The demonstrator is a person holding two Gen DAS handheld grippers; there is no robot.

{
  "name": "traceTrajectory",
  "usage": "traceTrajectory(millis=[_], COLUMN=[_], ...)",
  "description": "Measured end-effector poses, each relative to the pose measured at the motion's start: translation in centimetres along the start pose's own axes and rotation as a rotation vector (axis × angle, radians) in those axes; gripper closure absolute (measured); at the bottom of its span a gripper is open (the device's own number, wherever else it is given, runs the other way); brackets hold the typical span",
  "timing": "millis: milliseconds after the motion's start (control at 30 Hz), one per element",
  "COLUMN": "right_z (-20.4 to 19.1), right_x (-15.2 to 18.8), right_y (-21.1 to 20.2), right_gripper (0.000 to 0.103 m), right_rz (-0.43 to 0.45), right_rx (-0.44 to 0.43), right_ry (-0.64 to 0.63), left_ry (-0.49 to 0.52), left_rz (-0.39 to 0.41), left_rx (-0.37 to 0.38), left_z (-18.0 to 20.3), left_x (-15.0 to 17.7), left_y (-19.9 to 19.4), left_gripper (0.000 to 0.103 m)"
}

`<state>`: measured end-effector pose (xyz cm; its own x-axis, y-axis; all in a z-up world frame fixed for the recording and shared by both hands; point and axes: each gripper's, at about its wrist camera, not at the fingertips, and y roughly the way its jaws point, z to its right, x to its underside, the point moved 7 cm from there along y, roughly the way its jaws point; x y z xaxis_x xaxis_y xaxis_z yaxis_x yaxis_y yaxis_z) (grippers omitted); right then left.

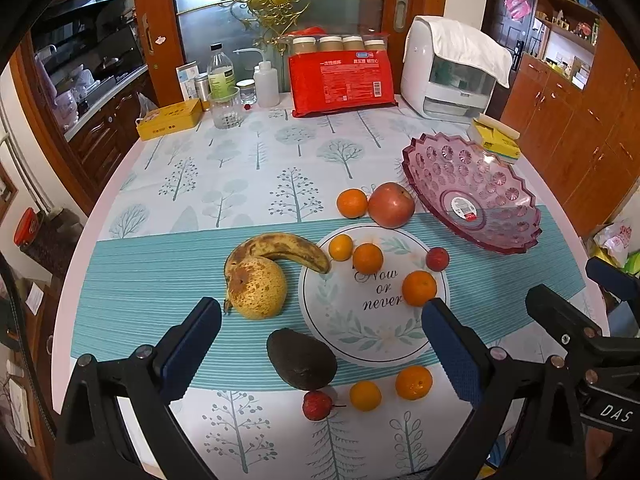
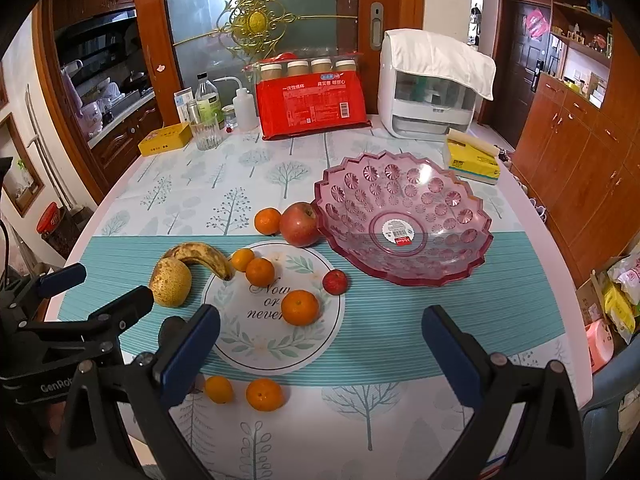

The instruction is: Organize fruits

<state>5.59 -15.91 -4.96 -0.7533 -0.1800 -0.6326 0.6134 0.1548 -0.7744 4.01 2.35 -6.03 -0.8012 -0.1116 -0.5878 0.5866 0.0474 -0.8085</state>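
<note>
An empty pink plastic fruit bowl (image 1: pixel 472 192) (image 2: pixel 404 220) stands at the right of the table. Loose on the cloth lie a red apple (image 1: pixel 391 205) (image 2: pixel 299 224), a spotted banana (image 1: pixel 280 249) (image 2: pixel 200 257), a speckled pear (image 1: pixel 258 288) (image 2: pixel 171 282), a dark avocado (image 1: pixel 302 358), several mandarins (image 1: pixel 419 288) (image 2: pixel 300 307) and two small red fruits (image 1: pixel 317 405) (image 2: pixel 335 281). My left gripper (image 1: pixel 320 344) is open above the avocado. My right gripper (image 2: pixel 320 344) is open over the near table, below the bowl.
At the back stand a red package (image 1: pixel 342 80), a white appliance with a cloth (image 1: pixel 452 76), bottles and a glass (image 1: pixel 228 108), a yellow tin (image 1: pixel 170 118) and a yellow tissue pack (image 2: pixel 472 158). Wooden cabinets (image 2: pixel 580 152) line the right.
</note>
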Motion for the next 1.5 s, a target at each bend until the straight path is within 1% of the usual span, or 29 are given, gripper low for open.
traceTrajectory(millis=[600, 767, 1100, 1367, 1500], right_z=[-0.4, -0.6, -1.3, -1.3, -1.4], right_x=[0.6, 0.7, 0.6, 0.7, 1.0], right_y=[-0.5, -1.1, -1.8, -1.8, -1.7], right_gripper=[0.002, 0.002, 0.002, 0.002, 0.002], right_rz=[-0.006, 0.000, 0.010, 0.007, 0.000], right_rx=[-0.020, -0.032, -0.052, -0.055, -0.058], right_ry=[-0.001, -0.004, -0.023, -0.031, -0.042], left_ry=[-0.008, -0.015, -0.006, -0.009, -0.021], left_rz=[0.002, 0.019, 0.054, 0.052, 0.036], left_rx=[-0.005, -0.008, -0.029, -0.013, -0.013], left_z=[0.0, -0.5, -0.7, -0.6, -0.8], left_x=[-0.2, 0.6, 0.8, 1.0, 1.3], left_y=[-0.3, -1.3, -2.4, -2.6, -2.3], left_gripper=[0.003, 0.003, 0.003, 0.003, 0.003])
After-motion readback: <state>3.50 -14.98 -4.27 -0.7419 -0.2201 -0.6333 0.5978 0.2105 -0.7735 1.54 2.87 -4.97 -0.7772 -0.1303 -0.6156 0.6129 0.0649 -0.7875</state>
